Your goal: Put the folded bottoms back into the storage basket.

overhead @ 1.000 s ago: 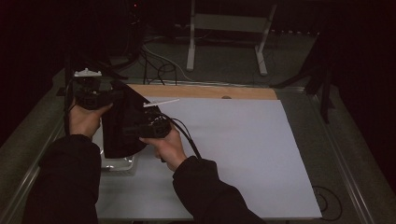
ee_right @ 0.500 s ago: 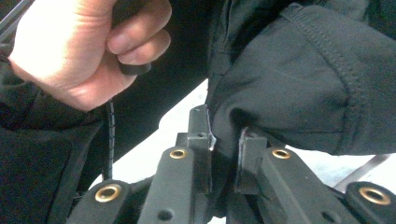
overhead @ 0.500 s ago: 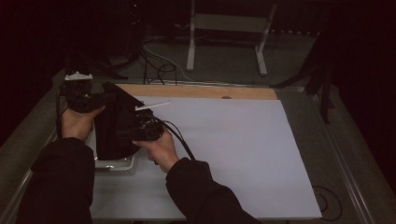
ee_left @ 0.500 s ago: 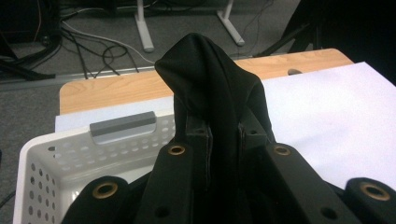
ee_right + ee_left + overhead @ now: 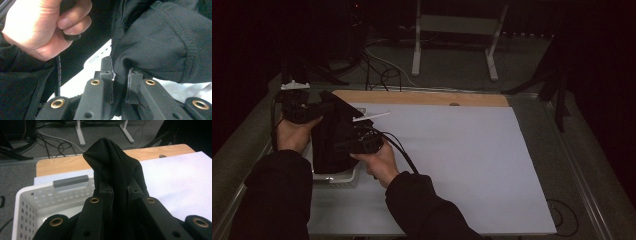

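A black cloth garment (image 5: 334, 135) hangs over a white perforated basket (image 5: 337, 176) at the table's left. My left gripper (image 5: 328, 106) is shut on the garment's upper corner; in the left gripper view the fabric (image 5: 117, 167) bunches up between the jaws of that gripper (image 5: 119, 192), above the basket (image 5: 27, 202). My right gripper (image 5: 343, 146) is shut on a lower fold of the same cloth. In the right gripper view the fabric (image 5: 155, 47) is pinched between the jaws of the right gripper (image 5: 120, 75), and the other hand (image 5: 42, 27) shows at upper left.
A white sheet (image 5: 462, 160) covers most of the table, with a wooden strip (image 5: 422, 97) along its far edge. A thin white stick (image 5: 372, 116) lies near the garment. Cables (image 5: 382, 75) and a stand's legs (image 5: 452, 45) are on the floor beyond.
Both hands have shifted left with the garment, bringing it over the basket. The right hand has come slightly lower.
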